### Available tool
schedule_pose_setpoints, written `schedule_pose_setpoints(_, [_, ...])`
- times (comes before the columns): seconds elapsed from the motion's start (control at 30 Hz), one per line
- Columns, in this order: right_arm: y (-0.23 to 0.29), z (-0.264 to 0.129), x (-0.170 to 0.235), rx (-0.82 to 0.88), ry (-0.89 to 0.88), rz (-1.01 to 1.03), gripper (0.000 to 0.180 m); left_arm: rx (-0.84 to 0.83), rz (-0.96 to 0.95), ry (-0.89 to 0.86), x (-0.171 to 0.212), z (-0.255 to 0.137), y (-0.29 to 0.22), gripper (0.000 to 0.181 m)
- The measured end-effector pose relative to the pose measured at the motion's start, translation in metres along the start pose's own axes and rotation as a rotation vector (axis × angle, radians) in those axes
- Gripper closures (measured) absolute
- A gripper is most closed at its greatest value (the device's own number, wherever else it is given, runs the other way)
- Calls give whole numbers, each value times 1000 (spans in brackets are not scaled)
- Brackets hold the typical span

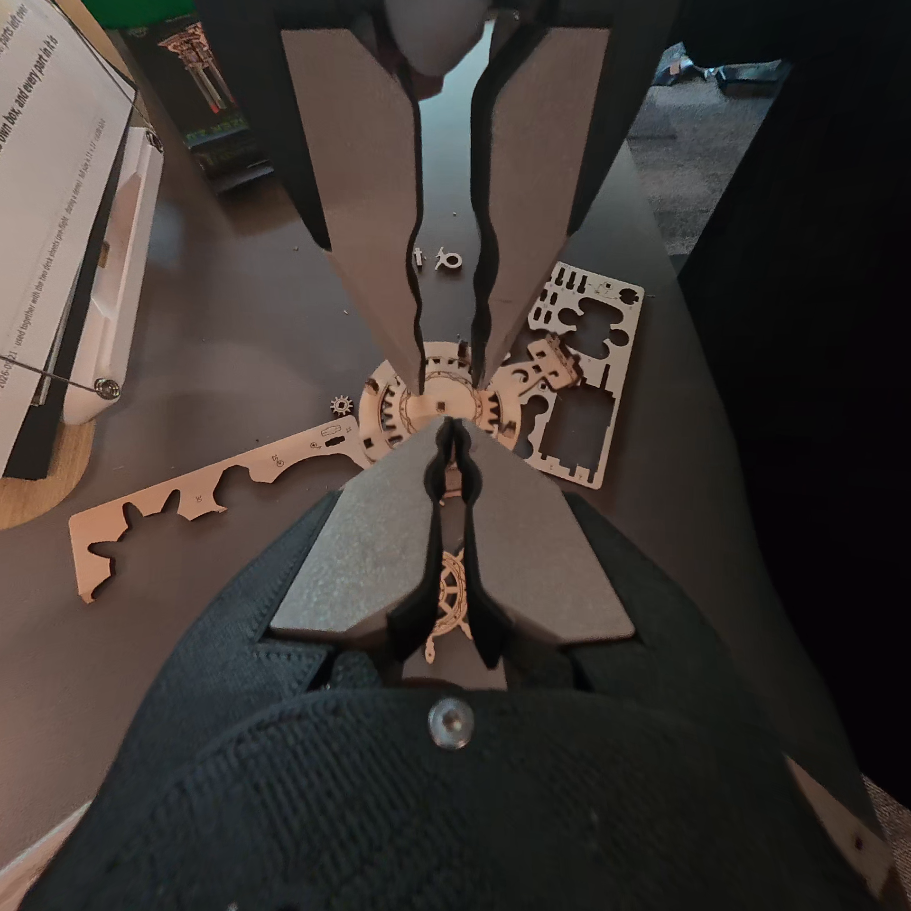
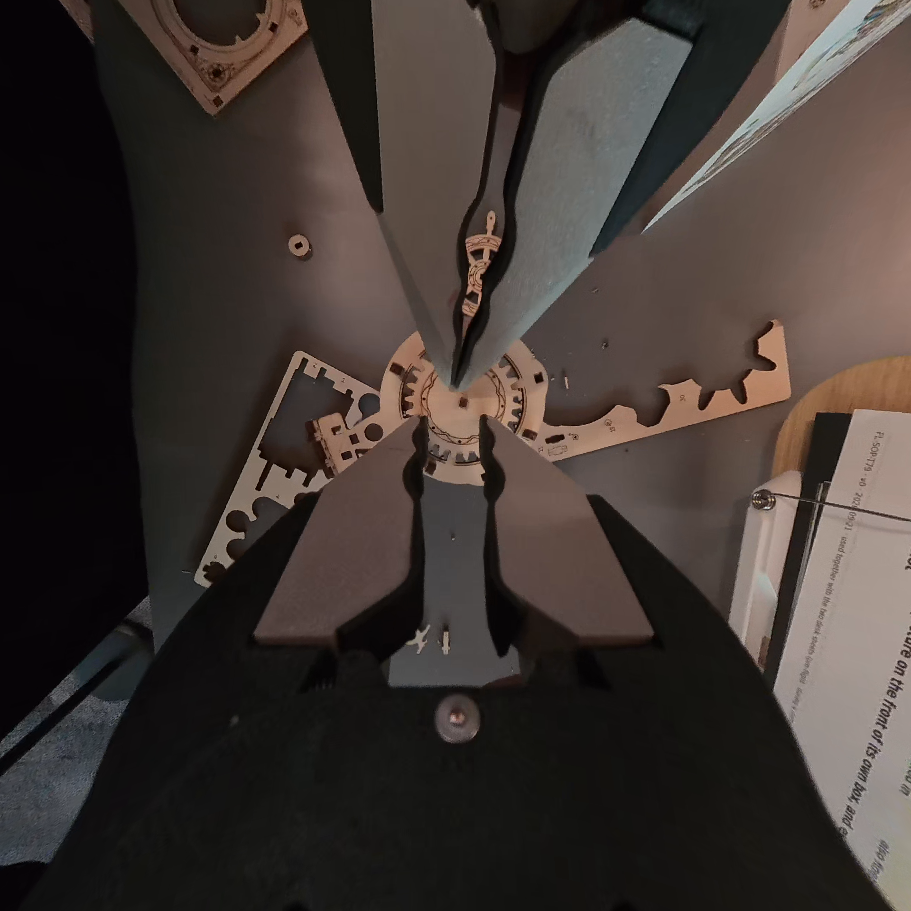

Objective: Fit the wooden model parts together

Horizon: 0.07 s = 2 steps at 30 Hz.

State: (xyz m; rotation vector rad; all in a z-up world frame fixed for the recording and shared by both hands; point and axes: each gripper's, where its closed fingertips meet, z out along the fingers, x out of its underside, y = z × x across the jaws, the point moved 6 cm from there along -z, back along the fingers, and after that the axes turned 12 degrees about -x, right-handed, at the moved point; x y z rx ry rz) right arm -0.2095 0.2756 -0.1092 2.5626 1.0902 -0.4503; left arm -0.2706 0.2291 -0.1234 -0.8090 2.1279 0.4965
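left tool [image 1: 449,423]: pinched tight on a little ship's-wheel piece [image 1: 451,599], thin laser-cut ply with spokes and a rope-pattern engraving. Tips sit right at the hub of the gear disc.
right tool [image 2: 451,419]: partly open, holding nothing, grey wedge fingers [image 2: 355,532] with wavy black rubber pads, tips down at the disc's near edge.
gear disc [image 2: 517,394]: round layered wood ring, flat on the surface between both tools; inner teeth show through slots, square hole in the middle plate, little square notches round the rim.
offcut strip [image 1: 162,512]: long pale ply sheet with gear-tooth shaped cut-outs, touching the disc's side.
punched sheet [image 1: 581,409]: rectangular leftover fret on the other side, a small blocky wooden sub-assembly [image 1: 552,365] lying on it.
loose bits: tiny toothed pinion [image 1: 341,405] just beside the disc, a small washer [image 2: 299,246] further off.
surface [image 1: 236,315]: dark, matte, smooth.
paper stand [image 1: 113,276]: white plastic holder with printed sheets, off at the edge.
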Motion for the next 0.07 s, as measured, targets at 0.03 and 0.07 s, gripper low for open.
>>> schedule_pose_setpoints(0.03, [0, 0, 0, 1, -2, -4, 162, -3, 1, -2, -1, 1, 0, 181])
schedule_pose_setpoints(0.07, [0, 0, -1, 1, 0, -8, 162, -6, -1, -5, -1, 2, 0, 181])
